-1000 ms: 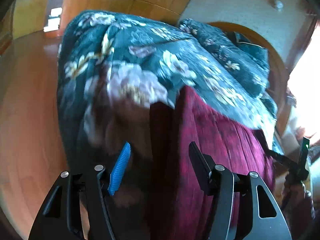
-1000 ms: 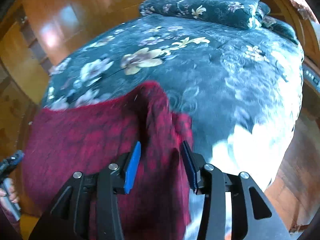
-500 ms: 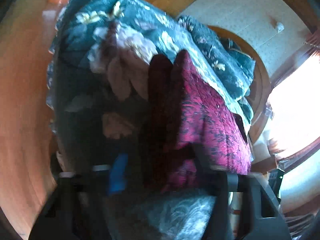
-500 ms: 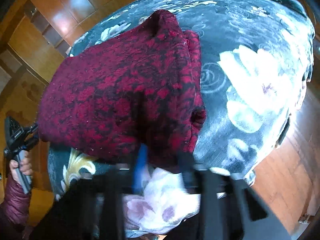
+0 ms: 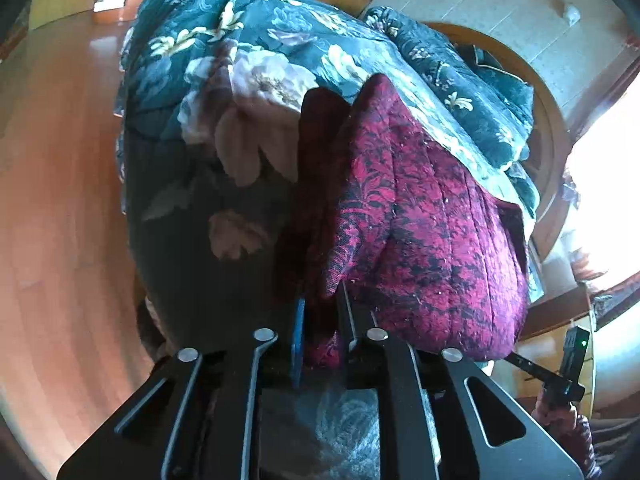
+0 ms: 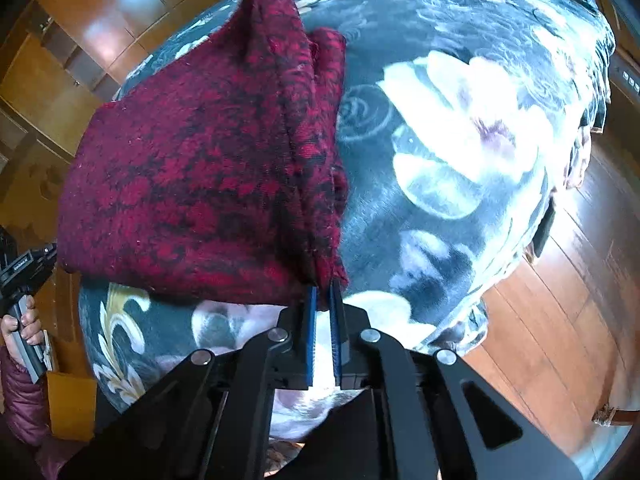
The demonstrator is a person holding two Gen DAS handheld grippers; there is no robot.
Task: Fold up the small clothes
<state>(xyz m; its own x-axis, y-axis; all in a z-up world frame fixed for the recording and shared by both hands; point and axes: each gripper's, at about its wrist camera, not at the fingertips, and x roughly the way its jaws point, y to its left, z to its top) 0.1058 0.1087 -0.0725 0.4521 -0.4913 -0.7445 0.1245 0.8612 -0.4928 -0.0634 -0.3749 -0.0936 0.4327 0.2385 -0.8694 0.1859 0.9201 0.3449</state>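
- No containers are seen in either view – the only bearing surface is the bed, covered w/ a dark teal floral quilt (image 6: 460, 208).
- The garment (image 6: 200, 168) – dark red knit w/ black mottling – is laid on the quilt near the bed's near edge; in the left wrist view it (image 5: 420, 240) sits right of centre.
- It is folded over: a doubled edge w/ two layers is seen along its right side in the right wrist view, rising to a raised peak at the far end.
- Fuzzy texture, small pale lint specks; vertical seam or rib lines are seen in the left wrist view.
- Left gripper (image 5: 320, 320): jaws drawn close together w/ red fabric pinched between them at the garment's near-left corner; a blue pad is seen on the left jaw.
- Right gripper (image 6: 324, 304): blue-padded jaws nearly together, clamped on the garment's near-right corner – cloth is seen entering at the tips.
- A hand (image 6: 24, 324) on the left gripper's handle, w/ a maroon puffer sleeve (image 6: 20, 396), is seen at the left edge of the right wrist view.
- Pillows (image 5: 460, 76) in the same floral print are set at the bed's far end, against a rounded wood headboard (image 5: 548, 136).
- Wood floor (image 6: 560, 320) beside the bed; wood panelling behind.
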